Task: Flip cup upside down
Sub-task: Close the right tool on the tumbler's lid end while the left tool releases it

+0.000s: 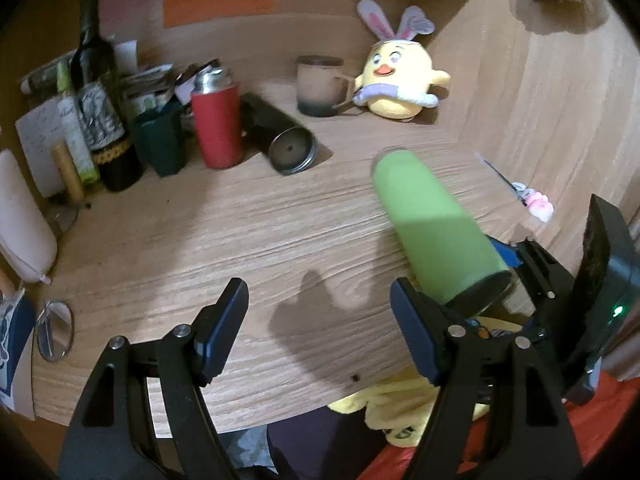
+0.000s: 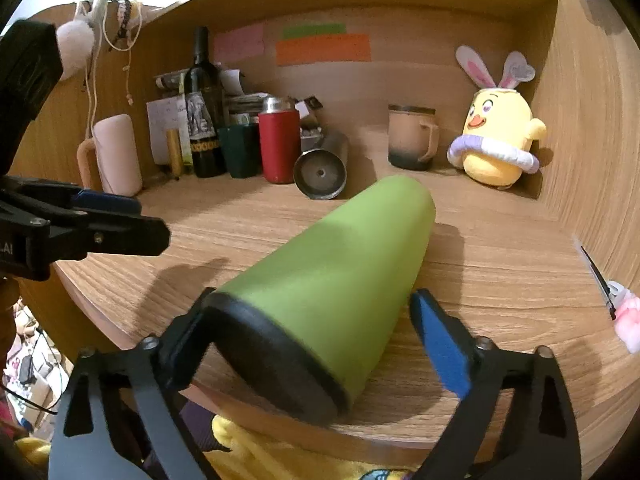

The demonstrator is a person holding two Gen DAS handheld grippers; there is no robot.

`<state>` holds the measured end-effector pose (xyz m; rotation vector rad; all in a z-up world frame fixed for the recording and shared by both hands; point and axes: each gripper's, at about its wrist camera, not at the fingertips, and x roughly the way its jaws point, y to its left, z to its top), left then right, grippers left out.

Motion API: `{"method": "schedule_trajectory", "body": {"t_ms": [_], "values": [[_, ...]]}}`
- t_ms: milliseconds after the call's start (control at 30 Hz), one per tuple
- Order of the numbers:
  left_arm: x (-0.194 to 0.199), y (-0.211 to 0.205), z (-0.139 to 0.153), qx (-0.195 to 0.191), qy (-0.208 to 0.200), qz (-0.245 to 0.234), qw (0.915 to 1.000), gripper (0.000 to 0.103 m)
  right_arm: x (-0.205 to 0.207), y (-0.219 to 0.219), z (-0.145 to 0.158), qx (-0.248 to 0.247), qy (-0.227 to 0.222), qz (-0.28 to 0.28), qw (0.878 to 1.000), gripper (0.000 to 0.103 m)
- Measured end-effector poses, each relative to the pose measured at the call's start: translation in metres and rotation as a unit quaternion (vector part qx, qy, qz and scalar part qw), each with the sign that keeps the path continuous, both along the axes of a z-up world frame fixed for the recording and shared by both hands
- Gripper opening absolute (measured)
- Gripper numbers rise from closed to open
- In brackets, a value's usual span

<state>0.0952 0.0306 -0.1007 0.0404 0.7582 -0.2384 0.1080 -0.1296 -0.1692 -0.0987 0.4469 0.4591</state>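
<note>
Near the desk's [image 2: 500, 280] front edge, your right claw [image 2: 304, 336] pinches the green cup [image 2: 340, 272] at its black-rimmed end, tilted about halfway over with its far end touching the wood, while your left claw [image 1: 316, 320] waits spread and empty beside it.

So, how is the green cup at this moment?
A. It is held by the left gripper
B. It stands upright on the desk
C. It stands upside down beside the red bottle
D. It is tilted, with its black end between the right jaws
D: the green cup leans over the desk, black end inside the right gripper.
</note>
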Motion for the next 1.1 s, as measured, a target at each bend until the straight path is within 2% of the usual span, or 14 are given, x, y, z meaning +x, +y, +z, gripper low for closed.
{"method": "schedule_trajectory", "body": {"t_ms": [200, 333, 533, 800, 1100], "values": [[-0.004, -0.014, 0.008, 0.006, -0.024, -0.012, 0.9996, 0.073, -0.006, 0.000, -0.001, -0.021, -0.021, -0.012, 0.999, 0.080], [-0.006, -0.018, 0.014, -0.005, -0.031, -0.020, 0.9993, 0.073, -0.010, -0.005, 0.004, -0.042, -0.008, -0.009, 0.999, 0.073], [-0.015, -0.026, 0.028, -0.025, -0.053, -0.037, 0.9976, 0.073, -0.011, -0.028, 0.019, -0.005, 0.033, 0.009, 0.999, 0.067], [-0.030, -0.036, 0.058, -0.041, -0.098, -0.062, 0.9924, 0.073, -0.023, -0.039, 0.056, 0.019, 0.001, 0.019, 1.000, 0.064], [-0.017, -0.041, 0.090, -0.082, -0.109, -0.102, 0.9855, 0.073, -0.020, -0.039, 0.095, 0.035, -0.040, 0.034, 0.998, 0.064]]}}
